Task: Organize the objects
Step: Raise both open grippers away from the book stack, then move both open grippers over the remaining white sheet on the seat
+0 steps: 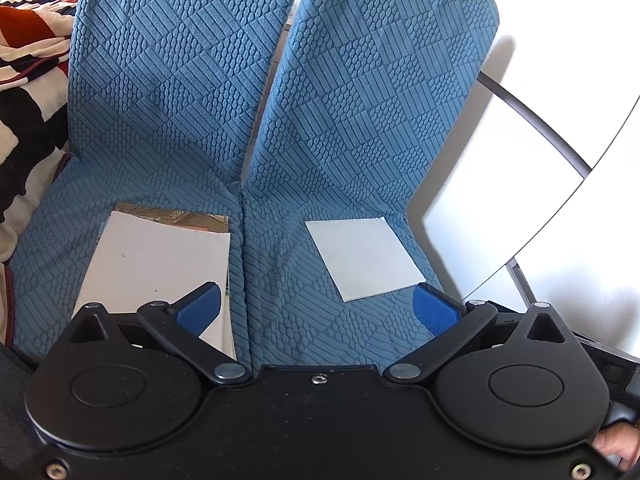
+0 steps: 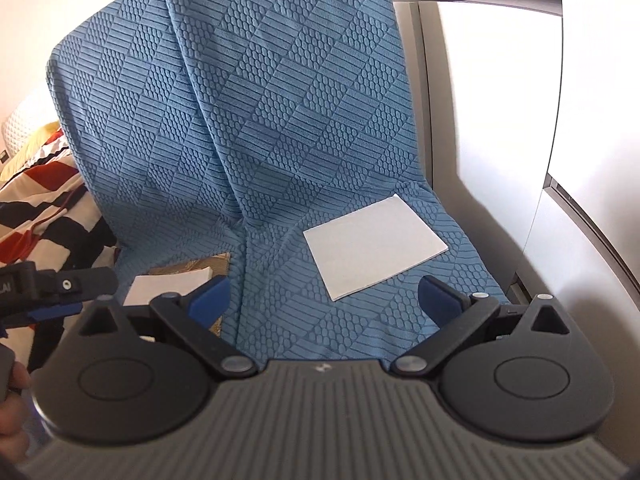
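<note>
Both claws spread wide, nothing held: left claw, right claw. White sheet lies flat on right blue seat cushion; stack of books on the left cushion, well apart.

The sofa cover is blue, quilted in a checker of ribbed squares and pebbled squares. On it lies a plain white square sheet. Left of that sheet, a white booklet lies over a gold-brown patterned one. Farther left, a blanket shows white, black and red-orange bands. Both grippers have blue pads on black arms.
</note>
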Demonstrator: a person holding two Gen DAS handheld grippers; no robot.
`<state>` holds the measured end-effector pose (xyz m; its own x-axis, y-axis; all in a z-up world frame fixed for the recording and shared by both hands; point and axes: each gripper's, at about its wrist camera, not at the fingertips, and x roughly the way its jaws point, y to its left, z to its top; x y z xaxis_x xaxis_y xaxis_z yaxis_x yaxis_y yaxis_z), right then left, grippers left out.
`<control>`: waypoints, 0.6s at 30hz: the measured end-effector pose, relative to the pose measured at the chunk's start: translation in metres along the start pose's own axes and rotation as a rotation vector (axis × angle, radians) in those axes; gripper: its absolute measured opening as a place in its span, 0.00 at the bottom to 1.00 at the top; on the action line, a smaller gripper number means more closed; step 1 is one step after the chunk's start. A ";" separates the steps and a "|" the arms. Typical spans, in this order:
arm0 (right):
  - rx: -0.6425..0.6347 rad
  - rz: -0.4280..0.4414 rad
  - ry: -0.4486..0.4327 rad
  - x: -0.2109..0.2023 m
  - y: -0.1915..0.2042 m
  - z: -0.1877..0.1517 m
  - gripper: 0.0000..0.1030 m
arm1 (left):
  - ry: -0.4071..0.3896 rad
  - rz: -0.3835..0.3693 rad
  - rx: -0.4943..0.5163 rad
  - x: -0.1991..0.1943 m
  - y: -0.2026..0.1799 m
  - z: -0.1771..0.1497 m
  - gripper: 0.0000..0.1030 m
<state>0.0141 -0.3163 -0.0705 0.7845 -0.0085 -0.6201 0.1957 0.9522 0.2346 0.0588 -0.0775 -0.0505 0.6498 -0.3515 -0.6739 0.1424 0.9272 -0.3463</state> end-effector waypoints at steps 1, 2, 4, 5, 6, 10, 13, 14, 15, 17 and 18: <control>0.002 0.000 0.001 0.000 -0.003 0.000 0.99 | 0.001 0.002 0.004 0.001 -0.002 0.000 0.99; 0.006 0.000 0.004 0.000 -0.006 0.000 0.99 | 0.001 0.004 0.008 0.002 -0.005 0.000 0.99; 0.013 0.007 0.008 0.000 -0.012 -0.001 0.99 | 0.004 0.001 0.013 0.005 -0.009 0.000 0.99; 0.010 0.006 0.010 0.000 -0.014 -0.001 0.99 | 0.007 -0.004 0.013 0.006 -0.011 -0.001 0.99; 0.004 0.000 0.011 0.000 -0.016 0.000 0.99 | 0.011 -0.008 0.014 0.009 -0.013 -0.001 0.99; 0.013 -0.010 0.007 0.002 -0.025 -0.002 0.99 | 0.027 -0.021 0.023 0.020 -0.021 -0.006 0.99; 0.042 -0.040 -0.013 0.007 -0.034 -0.005 0.99 | 0.050 -0.036 0.042 0.035 -0.027 -0.011 0.99; 0.049 -0.052 -0.017 0.010 -0.038 -0.007 0.99 | 0.054 -0.033 0.048 0.040 -0.028 -0.013 0.99; 0.059 -0.068 -0.015 0.014 -0.042 -0.008 0.99 | 0.062 -0.028 0.049 0.046 -0.029 -0.015 0.99; 0.086 -0.088 -0.018 0.021 -0.052 -0.012 0.99 | 0.082 -0.038 0.036 0.058 -0.029 -0.017 0.99; 0.100 -0.099 -0.015 0.026 -0.057 -0.013 0.99 | 0.090 -0.051 0.020 0.064 -0.028 -0.017 0.99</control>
<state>0.0152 -0.3668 -0.1096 0.7672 -0.1061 -0.6326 0.3298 0.9111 0.2473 0.0836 -0.1281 -0.0950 0.5719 -0.4075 -0.7119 0.1891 0.9100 -0.3690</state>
